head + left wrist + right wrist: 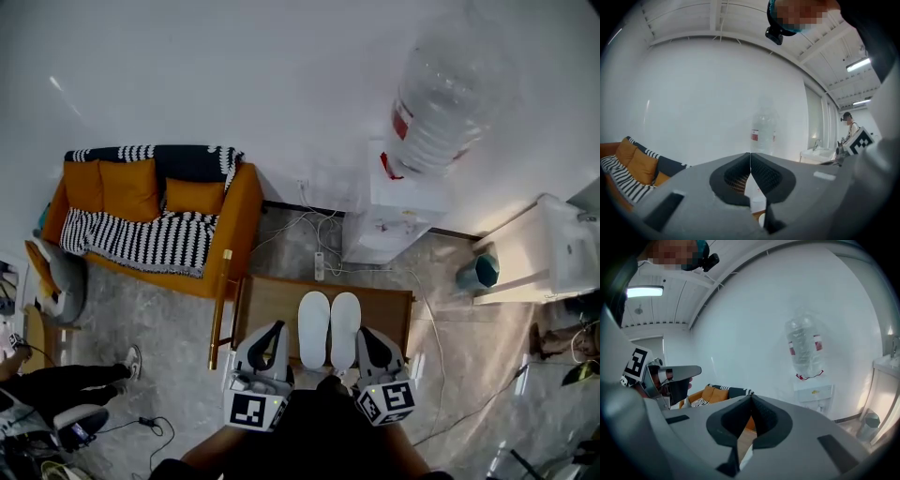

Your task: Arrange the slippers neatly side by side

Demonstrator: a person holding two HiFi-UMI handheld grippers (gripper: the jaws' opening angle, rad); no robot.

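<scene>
**Left gripper [277, 327] and right gripper [365, 331] closed and empty**

I am holding both tools with their jaws pressed together, gripping nothing. In the head view they are sitting at either side of the white slippers [329, 328]. These are lying side by side, touching, on the wooden table [272, 300].

head view: near edge of low table [272, 298] hidden behind left gripper [277, 326] and right gripper [365, 331] | person [70, 380] cut off by left edge, legs only | left gripper view: water bottle [762, 131] faint against wall; white sliver [761, 221] under closed jaws, too little to name; far figure [850, 125] too small for detail
</scene>
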